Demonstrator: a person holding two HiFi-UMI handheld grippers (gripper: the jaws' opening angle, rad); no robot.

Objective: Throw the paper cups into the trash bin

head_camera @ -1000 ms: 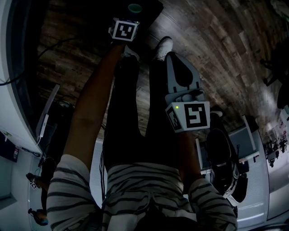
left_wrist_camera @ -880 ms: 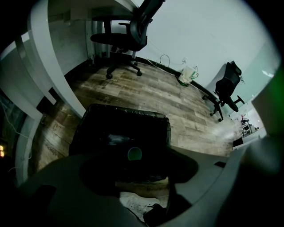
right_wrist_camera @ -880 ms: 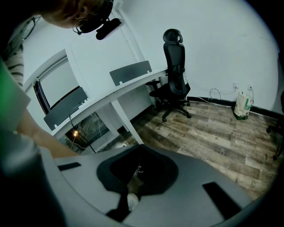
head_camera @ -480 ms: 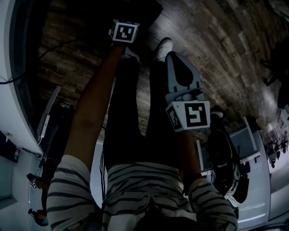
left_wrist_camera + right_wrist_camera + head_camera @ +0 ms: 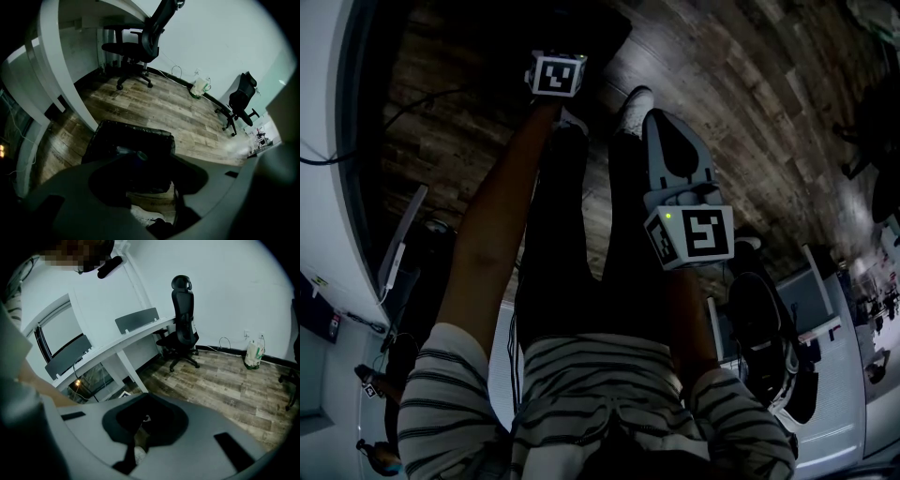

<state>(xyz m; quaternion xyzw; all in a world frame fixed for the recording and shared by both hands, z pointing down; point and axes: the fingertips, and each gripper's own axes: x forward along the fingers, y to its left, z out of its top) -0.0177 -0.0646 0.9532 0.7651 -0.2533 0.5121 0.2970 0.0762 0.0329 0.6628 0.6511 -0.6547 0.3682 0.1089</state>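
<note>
Jaws of the left gripper (image 5: 152,176) stand wide apart and have just been closing a little. Nothing is clamped between them. Through the gap the left gripper view looks down into a black trash bin (image 5: 101,140), lined with a dark bag, standing on the wooden floor (image 5: 164,105). Inside the bin a paper cup (image 5: 137,154) with a teal rim shows dimly, lying below the jaws and free of them. How it rests there is too dark to make out.

In the head view the person's left arm (image 5: 492,225) reaches forward and down, and the marker cube (image 5: 558,75) on that gripper sits over the near edge of the dark bin. The right gripper (image 5: 661,122) hangs lower and nearer the body, over the person's legs and near a white shoe (image 5: 636,98). Its jaws meet at the tips, leaving only the teardrop hole between them, and they carry nothing.

A white worktop (image 5: 51,70) curves along the left of the bin. A black office chair (image 5: 133,47) stands well beyond it on the floor, and a second chair (image 5: 243,101) stands by the far wall.
</note>
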